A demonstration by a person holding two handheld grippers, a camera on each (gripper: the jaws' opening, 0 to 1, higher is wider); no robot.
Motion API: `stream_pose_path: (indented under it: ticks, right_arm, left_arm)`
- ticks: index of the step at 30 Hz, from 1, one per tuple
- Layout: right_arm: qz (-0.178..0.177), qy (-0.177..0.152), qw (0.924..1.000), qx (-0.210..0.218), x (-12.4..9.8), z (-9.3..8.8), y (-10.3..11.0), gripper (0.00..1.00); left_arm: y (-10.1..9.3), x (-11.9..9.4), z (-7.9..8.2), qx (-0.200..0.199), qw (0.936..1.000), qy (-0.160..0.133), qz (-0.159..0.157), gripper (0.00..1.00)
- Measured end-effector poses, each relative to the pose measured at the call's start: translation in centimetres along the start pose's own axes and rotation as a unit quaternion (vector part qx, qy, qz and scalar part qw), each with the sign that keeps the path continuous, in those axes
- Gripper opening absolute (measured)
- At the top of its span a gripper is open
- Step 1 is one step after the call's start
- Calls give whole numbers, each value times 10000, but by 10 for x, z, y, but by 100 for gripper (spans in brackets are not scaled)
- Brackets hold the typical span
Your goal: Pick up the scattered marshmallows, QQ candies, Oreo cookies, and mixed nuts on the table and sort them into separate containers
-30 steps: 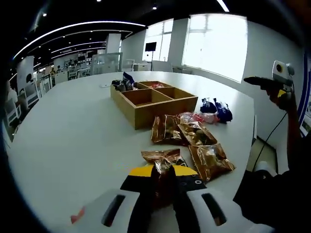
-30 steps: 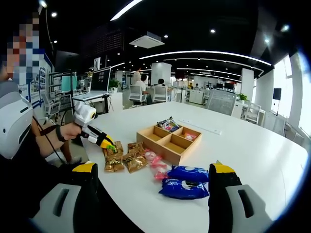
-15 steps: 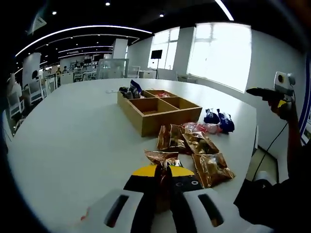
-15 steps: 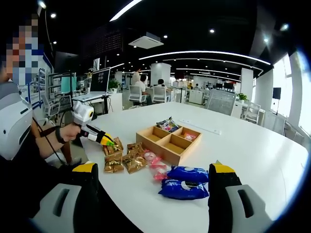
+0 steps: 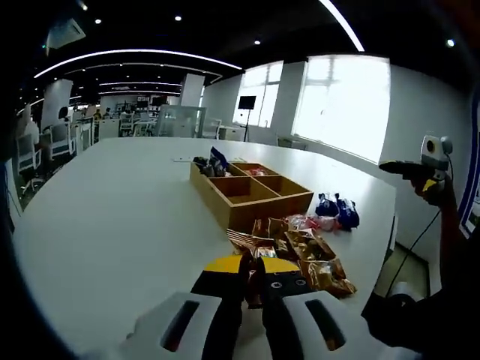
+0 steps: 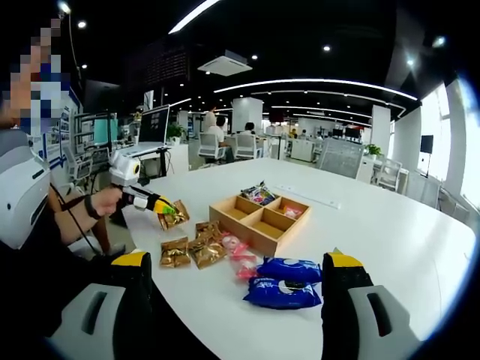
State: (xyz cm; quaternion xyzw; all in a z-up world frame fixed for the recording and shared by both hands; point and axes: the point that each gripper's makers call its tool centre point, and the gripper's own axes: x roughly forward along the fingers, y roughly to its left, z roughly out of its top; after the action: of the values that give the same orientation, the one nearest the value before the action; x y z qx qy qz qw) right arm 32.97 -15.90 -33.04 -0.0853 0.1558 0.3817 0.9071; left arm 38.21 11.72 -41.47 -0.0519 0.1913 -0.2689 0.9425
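In the left gripper view, the left gripper [image 5: 253, 271] was clenched on a gold nut packet [image 5: 252, 252], the packet pinched by its lower edge and standing up between the yellow-tipped jaws. Beyond it lay more gold packets [image 5: 315, 255] bunched together on the white table [image 5: 112, 202], some pink candy bags [image 5: 304, 222] just behind them, and two blue cookie packs [image 5: 337, 210] nearer the table's edge. The wooden tray [image 5: 251, 196] sat past the pile, one far compartment holding dark wrappers, another something pink, the two near ones looking bare.

Over to the right gripper view: the right gripper [image 6: 232, 279] was released, jaws wide apart and holding nothing, hovering short of the blue cookie packs [image 6: 285, 283]. There the left gripper [image 6: 159, 206] showed clear of the table, with the nut packet [image 6: 172, 217] hanging from it, well apart from the tray [image 6: 262, 219].

The packet was airborne, so the job looked to be the carry. Judgement call: take it to a bare compartment, not the ones already claimed, keep the pinch firm since only an edge was held, come in above the tray wall rather than across it, and let go low so the packet drops flat inside.
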Motion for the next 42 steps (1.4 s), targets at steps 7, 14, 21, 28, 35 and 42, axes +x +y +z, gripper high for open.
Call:
stream_pose_path:
  ticks: [7,14,21,28,35,42]
  right_arm:
    - [3,29,10000,-42,0,-1,2,90]
    - [-110,141,9998,-103,0,-5,-1,90]
    - [-109,135,9998,-107,0,-4,-1,90]
    - [-99,103,9998,-100,0,-2,0,90]
    - [-119,75,9999,-55,-1,-3,-1,90]
    - [-192,50,9998,-23,-1,-2,-6,90]
  left_arm:
    - [0,-3,3,16,10000,-31,12,11]
    - [1,-5,9,109,9999,-94,29,11]
    - [2,-5,19,100,9997,-201,33,11]
    - [10,-4,32,95,9994,-331,66,11]
    - [12,-2,46,138,9990,-419,57,11]
    - [12,8,68,221,9983,-538,7,11]
